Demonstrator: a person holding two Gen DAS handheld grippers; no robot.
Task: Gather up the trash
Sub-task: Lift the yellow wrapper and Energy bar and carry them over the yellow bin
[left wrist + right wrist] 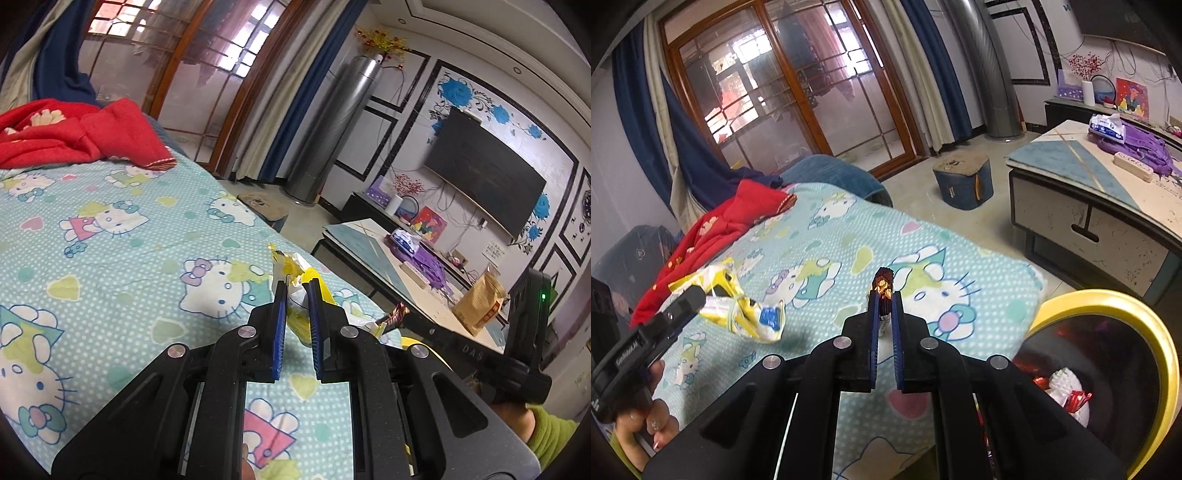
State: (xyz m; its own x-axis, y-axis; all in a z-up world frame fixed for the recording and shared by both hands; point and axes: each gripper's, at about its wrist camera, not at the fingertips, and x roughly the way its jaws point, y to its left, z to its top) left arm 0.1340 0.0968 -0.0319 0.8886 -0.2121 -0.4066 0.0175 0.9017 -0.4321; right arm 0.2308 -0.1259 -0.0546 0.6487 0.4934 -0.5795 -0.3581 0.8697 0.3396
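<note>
My left gripper (pixel 296 286) is shut on a crumpled yellow and white wrapper (pixel 295 269), held above the Hello Kitty bedsheet (pixel 110 240). The same wrapper (pixel 746 310) hangs from the left gripper's fingers (pixel 685 301) in the right wrist view. My right gripper (pixel 885 295) is shut on a small brown candy wrapper (pixel 884 282), also above the sheet (pixel 923 251). That brown wrapper (pixel 395 315) shows at the right gripper's tip in the left wrist view. A yellow-rimmed bin (pixel 1108 295) with red and white trash inside stands beside the bed at lower right.
A red blanket (pixel 74 133) lies at the bed's far end. A coffee table (pixel 1100 206) holds a tissue pack (pixel 1106 127), a purple bag (pixel 1137 147) and a brown paper bag (pixel 480 302). A blue stool (pixel 964 181) stands on the floor by the glass doors.
</note>
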